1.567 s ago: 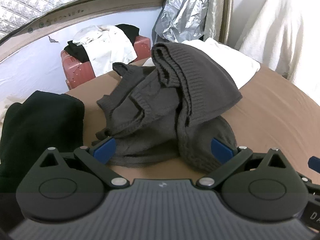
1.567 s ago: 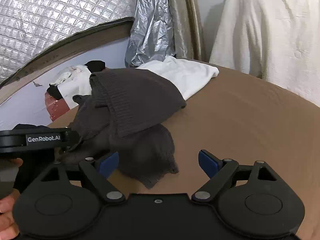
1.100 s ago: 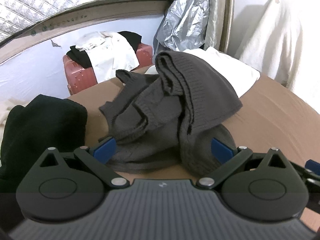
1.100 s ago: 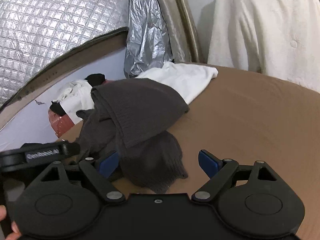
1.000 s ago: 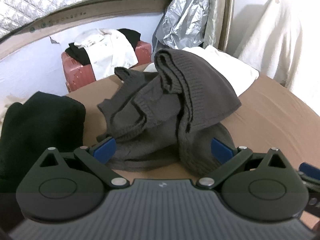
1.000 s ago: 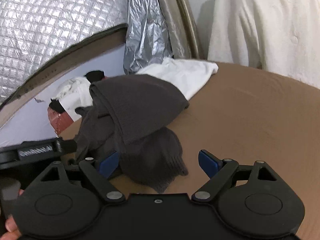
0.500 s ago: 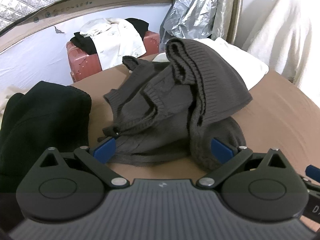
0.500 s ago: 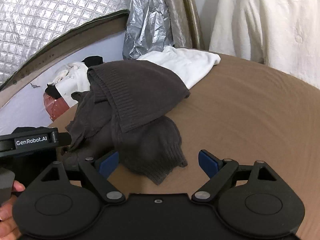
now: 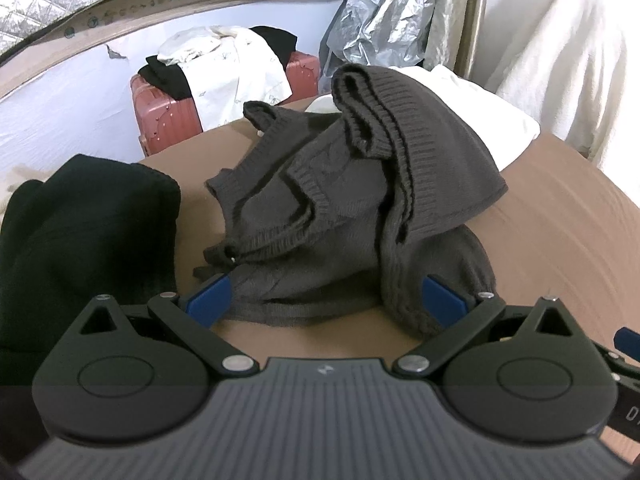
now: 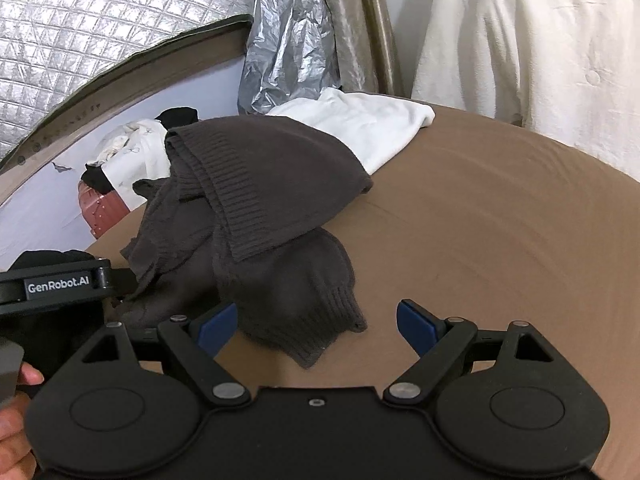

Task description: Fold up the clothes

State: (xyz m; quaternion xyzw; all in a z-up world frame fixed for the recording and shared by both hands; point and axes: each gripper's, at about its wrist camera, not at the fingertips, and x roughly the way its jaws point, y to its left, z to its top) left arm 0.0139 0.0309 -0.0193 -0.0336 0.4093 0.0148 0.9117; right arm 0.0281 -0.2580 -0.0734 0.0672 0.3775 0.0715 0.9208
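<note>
Lying in a crumpled heap just ahead of both grippers, the dark grey knitted sweater [image 9: 344,200] is seen on the brown bed sheet [image 10: 500,240], with one ribbed edge folded up and draped over the rest of the pile. The left gripper [image 9: 326,300] is held with its blue-padded fingers [image 9: 208,296] spread wide and nothing gripped between them; the near hem of the sweater sits straight ahead, between the two finger pads, though contact cannot be made out. The right gripper [image 10: 316,326] is likewise spread wide and empty, with a ribbed cuff of the sweater just in front of its left finger and bare sheet ahead of its right finger. In the right wrist view the body of the left gripper is seen at the far left, beside the sweater. A black garment [image 9: 80,232] is piled to the left of the left gripper, apart from the sweater. Beyond the sweater a white cloth [image 10: 360,132] is spread on the sheet, and further off a pink suitcase [image 9: 168,114] is draped with white and black clothes.
</note>
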